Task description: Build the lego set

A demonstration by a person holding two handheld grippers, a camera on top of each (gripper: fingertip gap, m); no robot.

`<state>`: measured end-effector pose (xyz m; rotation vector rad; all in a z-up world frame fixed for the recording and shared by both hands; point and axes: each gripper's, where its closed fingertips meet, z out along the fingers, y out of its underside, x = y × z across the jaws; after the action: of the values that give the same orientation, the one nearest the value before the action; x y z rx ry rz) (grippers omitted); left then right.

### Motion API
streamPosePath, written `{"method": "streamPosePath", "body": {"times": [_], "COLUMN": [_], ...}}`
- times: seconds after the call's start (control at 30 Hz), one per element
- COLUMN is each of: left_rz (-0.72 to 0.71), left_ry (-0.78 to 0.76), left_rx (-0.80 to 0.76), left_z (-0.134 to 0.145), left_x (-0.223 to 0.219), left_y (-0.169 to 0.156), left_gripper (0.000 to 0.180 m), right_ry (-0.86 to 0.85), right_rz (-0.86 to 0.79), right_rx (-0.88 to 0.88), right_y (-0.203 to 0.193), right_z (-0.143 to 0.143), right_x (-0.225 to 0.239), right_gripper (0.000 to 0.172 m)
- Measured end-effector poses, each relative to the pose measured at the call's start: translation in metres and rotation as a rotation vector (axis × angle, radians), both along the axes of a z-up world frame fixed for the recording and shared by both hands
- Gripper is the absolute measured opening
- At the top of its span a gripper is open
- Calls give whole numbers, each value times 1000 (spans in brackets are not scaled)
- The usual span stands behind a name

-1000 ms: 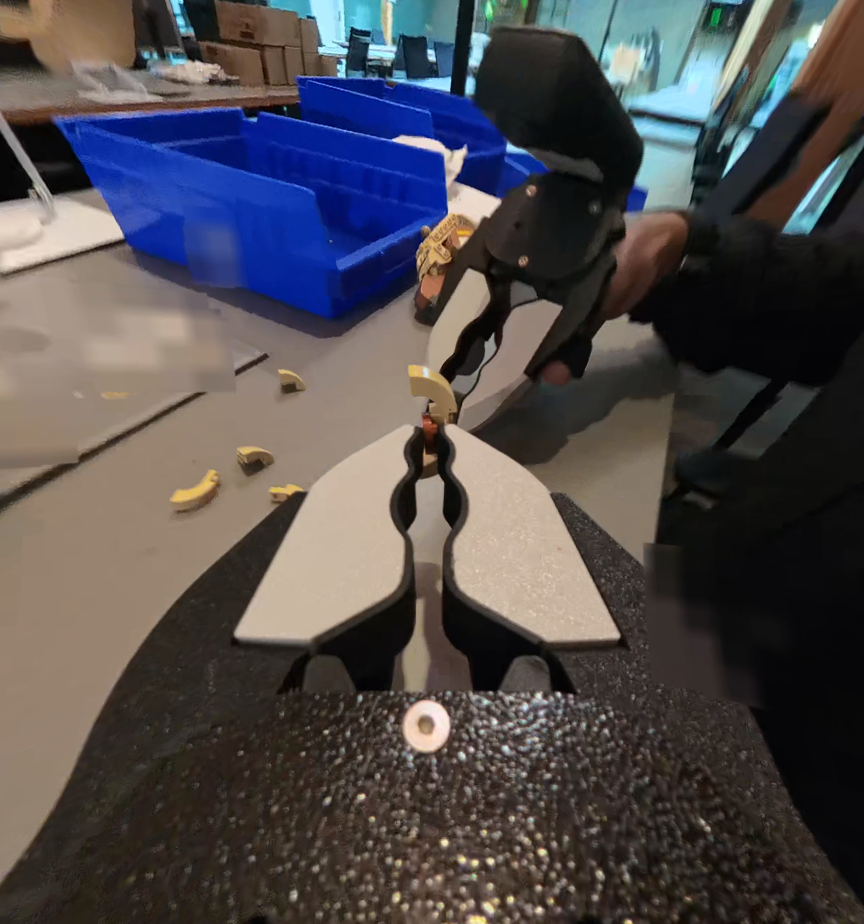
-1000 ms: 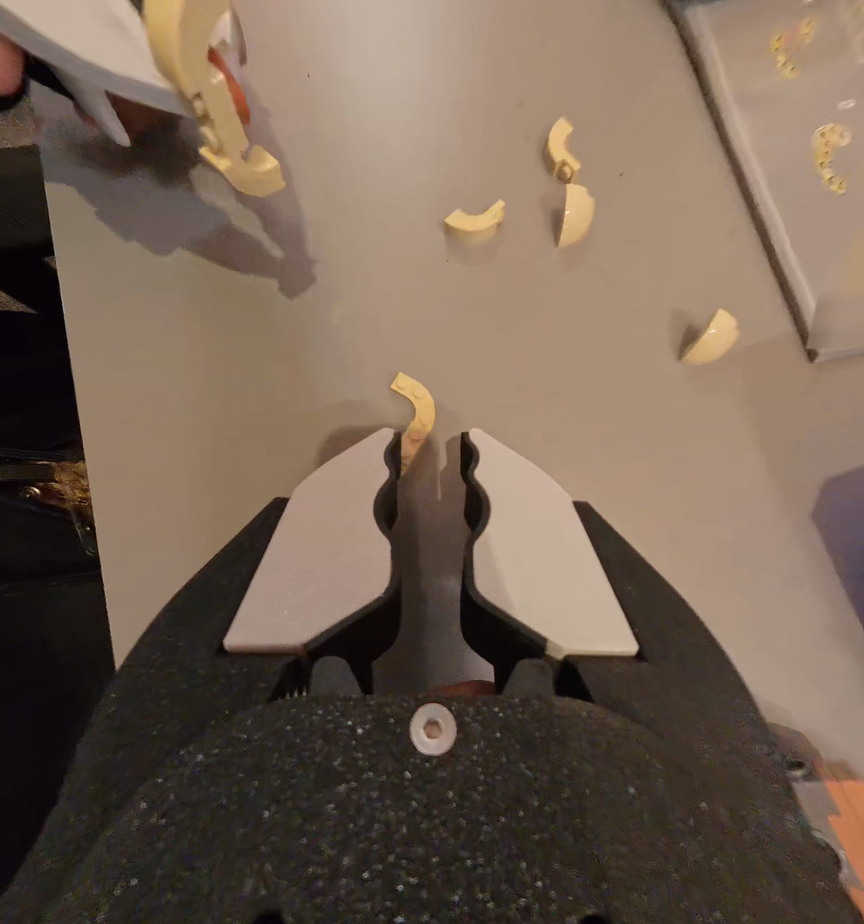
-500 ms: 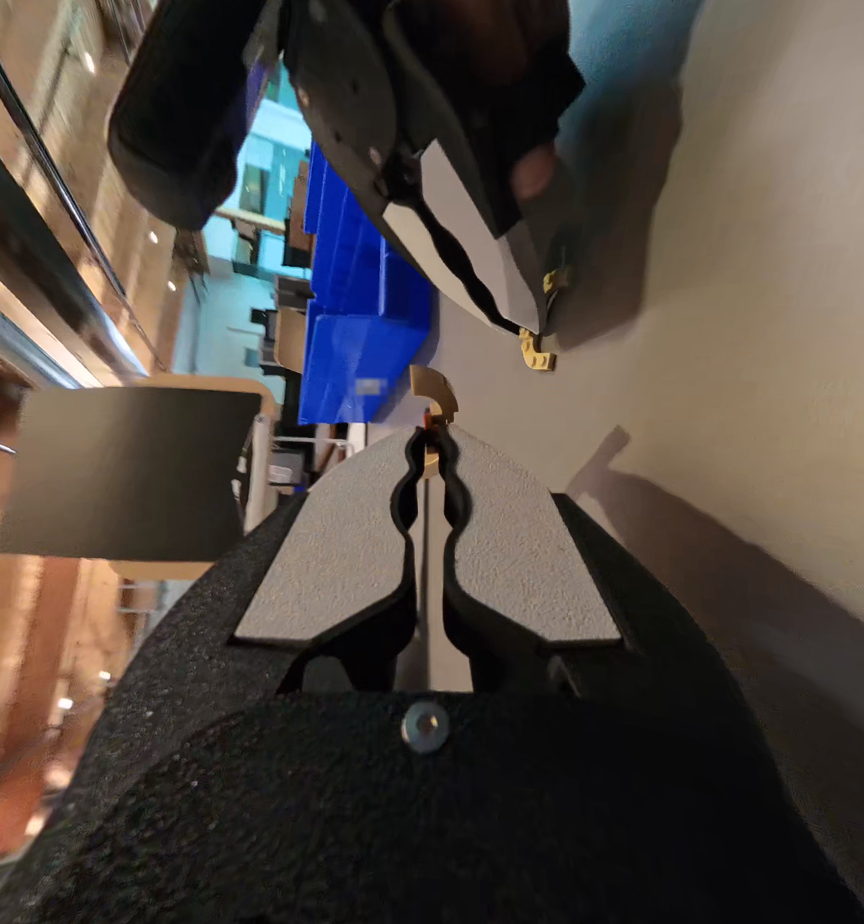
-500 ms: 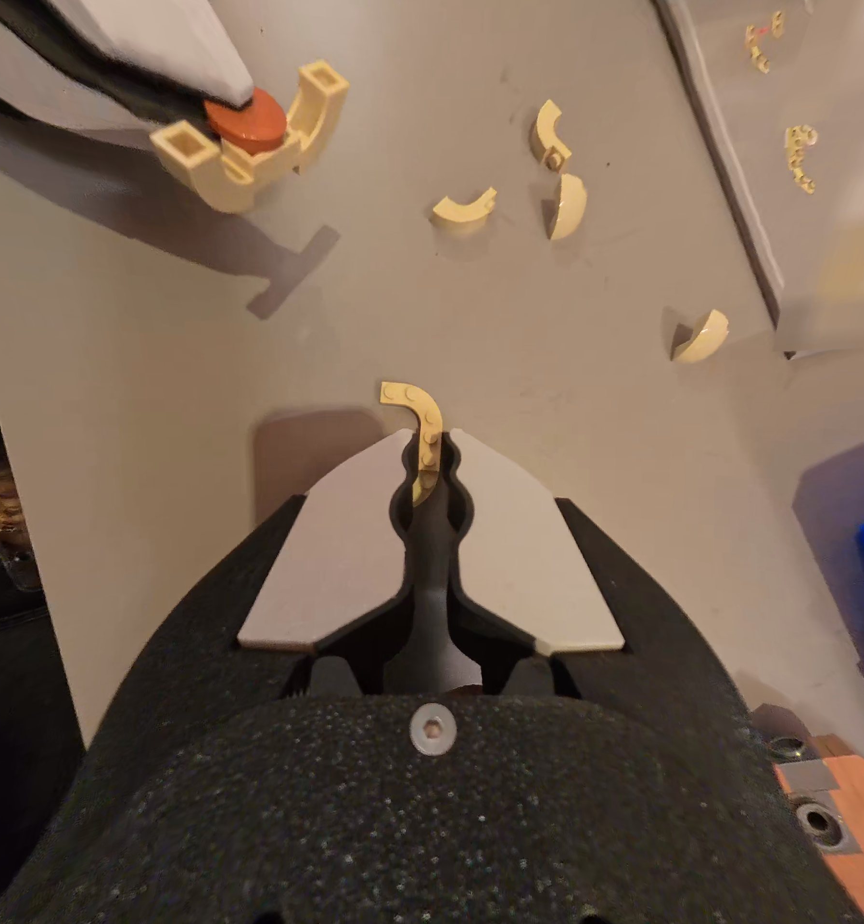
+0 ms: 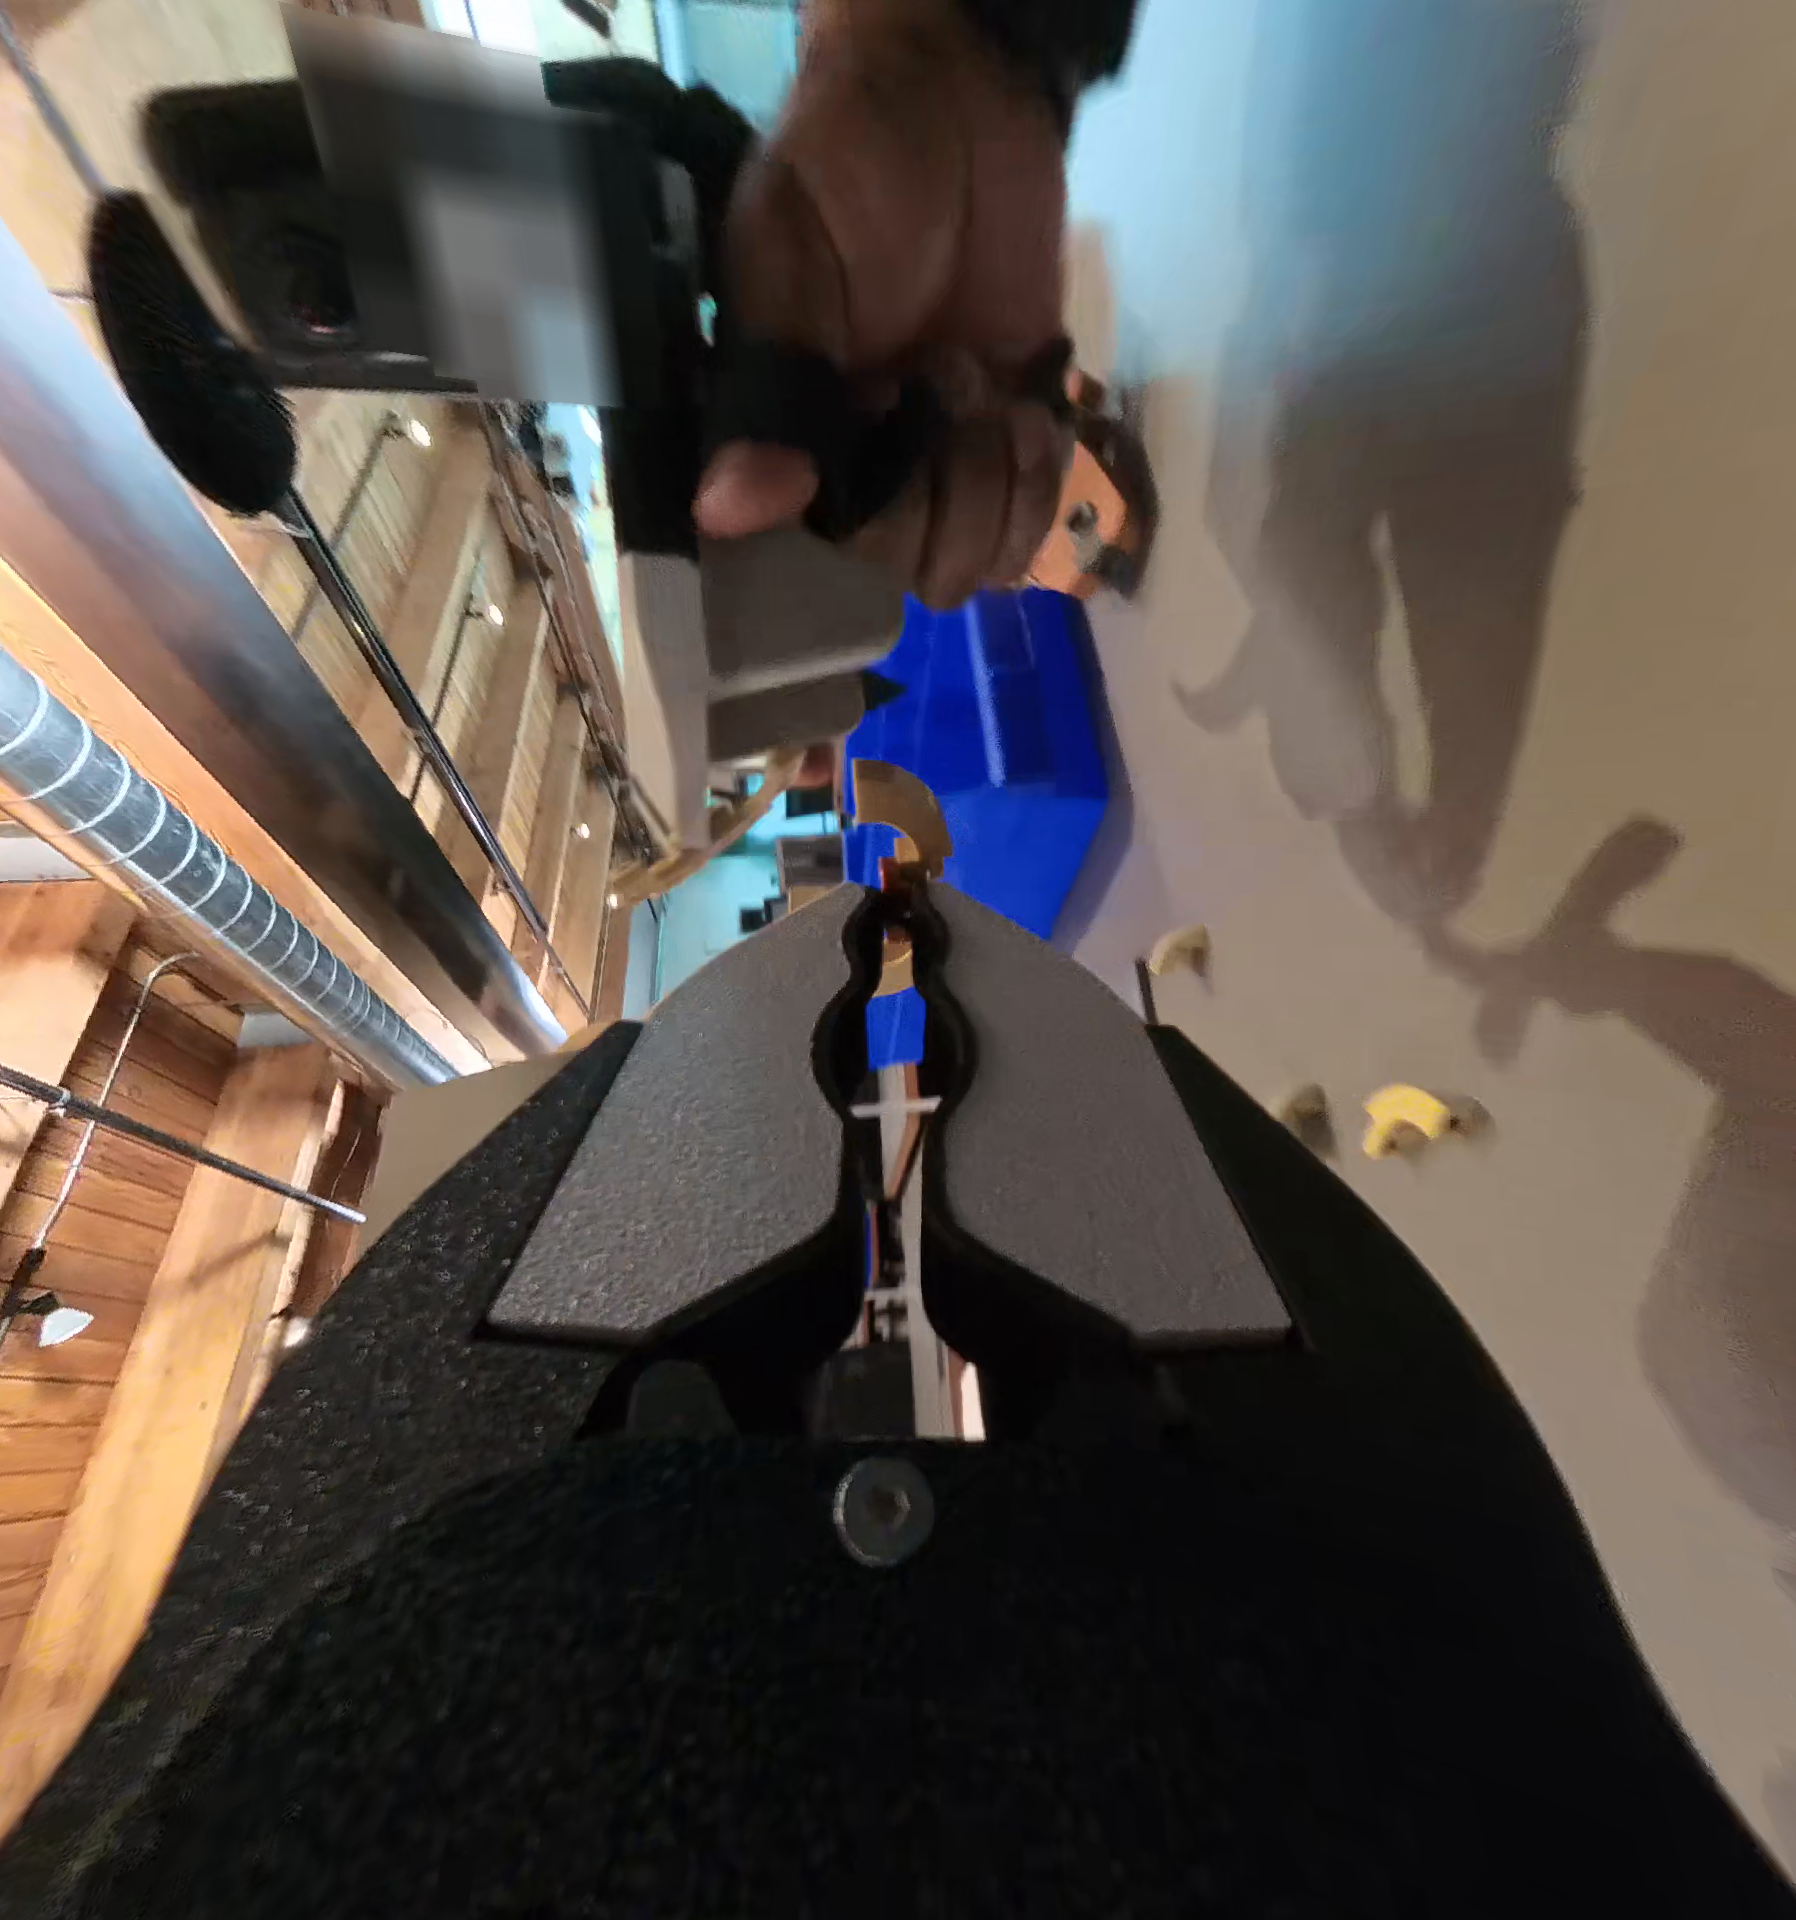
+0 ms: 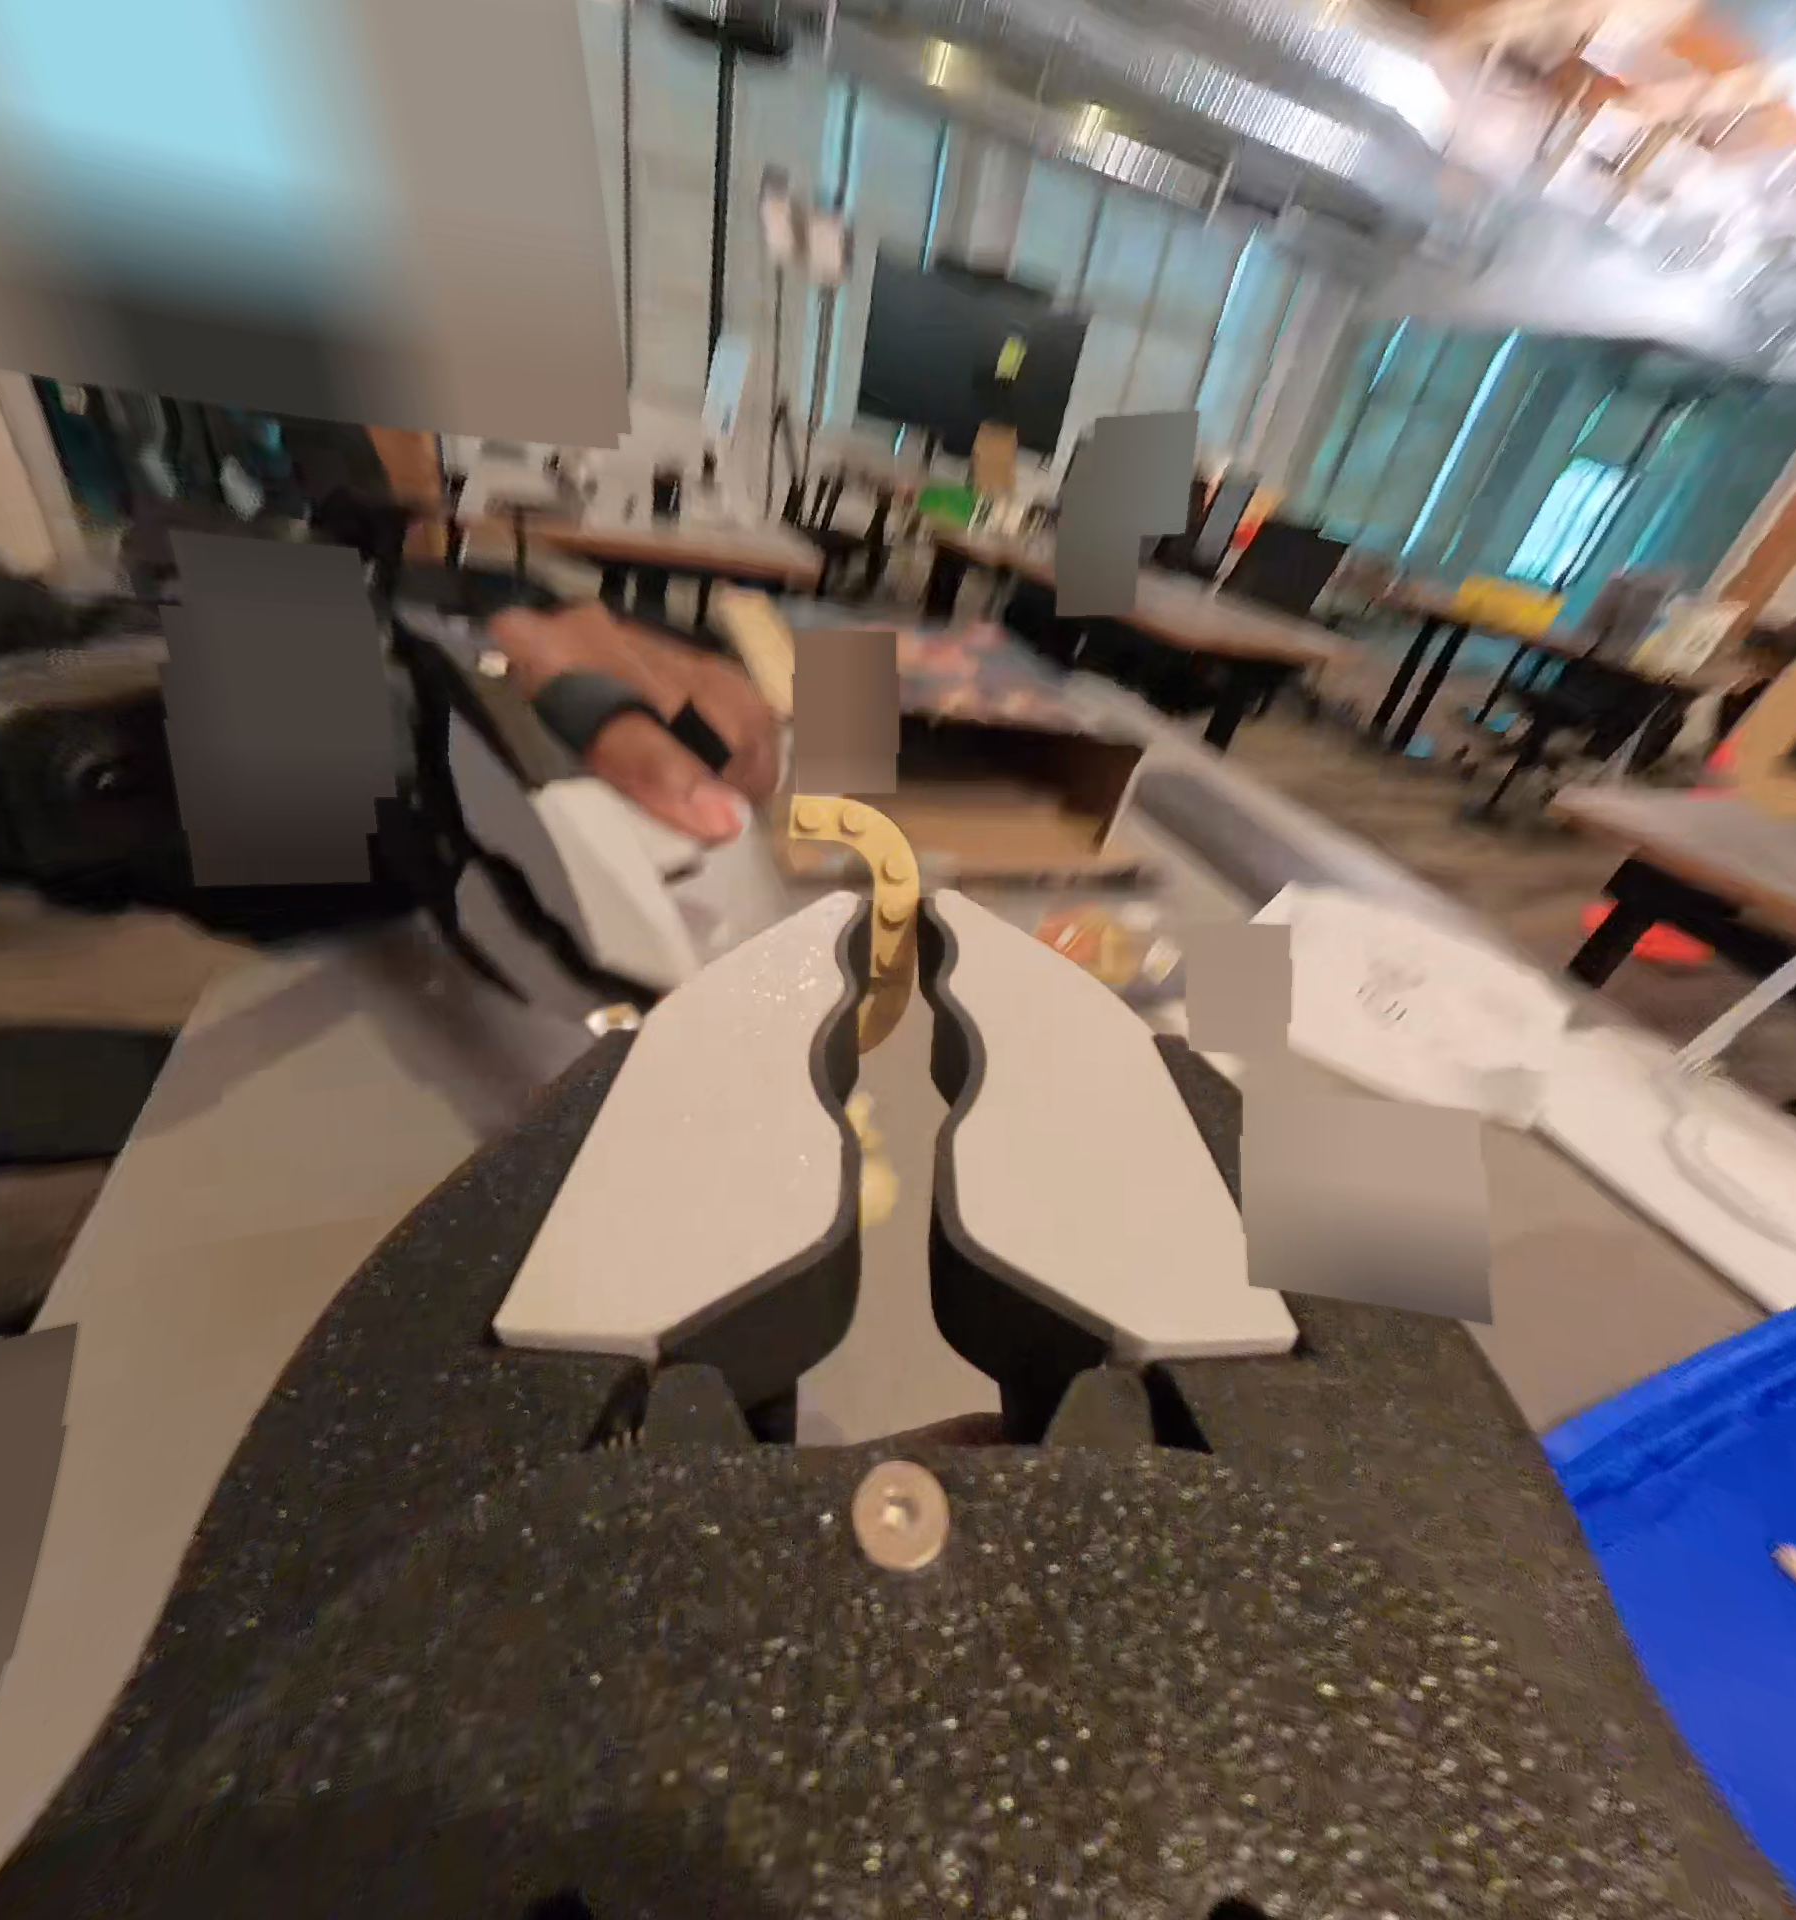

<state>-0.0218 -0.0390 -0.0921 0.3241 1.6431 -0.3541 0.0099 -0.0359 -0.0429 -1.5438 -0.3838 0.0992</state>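
- The right gripper (image 6: 889, 914) has its jaws closed on a tan curved brick (image 6: 873, 883). Only its lower end is pinched, so it could turn or slip out.
- The left gripper (image 5: 899, 899) has its jaws closed on a tan and orange piece (image 5: 899, 831), held by a thin edge, so a knock may free it.
- Both are in the air, above the surface (image 5: 1496, 727). A dropped part could fall among the loose tan bricks (image 5: 1403, 1117) or roll toward the blue bin (image 5: 1019, 727).

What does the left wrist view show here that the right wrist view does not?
Only the left wrist view: loose tan pieces on the grey table, with shadows of arms across it. Only the right wrist view: a room of tables beyond, and the studded side of the curved tan plate in the right hand-held gripper. Both: a blue bin, a hand on the other gripper, and each gripper shut on a curved tan part; the left hand-held gripper grips a tan-and-orange assembly.
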Motion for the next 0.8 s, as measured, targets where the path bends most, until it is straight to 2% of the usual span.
{"method": "streamPosePath", "body": {"times": [0.17, 0.3, 0.4, 0.5, 0.57, 0.67, 0.73, 0.8], "left_rz": [-185, -353, -436, -482, -488, -461, -425, -354], "left_ry": [36, 86, 105, 119, 152, 109, 86, 60], "left_rx": [-217, -374, -396, -357, -330, -326, -300, -237], "left_z": [49, 100, 132, 151, 156, 165, 161, 150], "left_x": [16, 18, 17, 13, 12, 12, 10, 10], "left_y": [-9, -12, -14, -20, -24, -25, -23, -19], "left_gripper": [4, 4, 4, 4, 4, 4, 4, 4], "right_ry": [-77, -321, -494, -667, -720, -734, -713, -656], "right_rz": [-88, -222, -336, -423, -430, -429, -406, -381], "right_rx": [397, 636, 794, 902, 940, 932, 840, 661], "right_y": [-3, -9, -14, -17, -19, -20, -16, -8], "right_z": [75, 117, 139, 147, 150, 150, 142, 123], "right_x": [29, 31, 24, 12, 4, -2, -1, 4], "right_gripper": [8, 8, 8, 7, 8, 8, 7, 7]}}
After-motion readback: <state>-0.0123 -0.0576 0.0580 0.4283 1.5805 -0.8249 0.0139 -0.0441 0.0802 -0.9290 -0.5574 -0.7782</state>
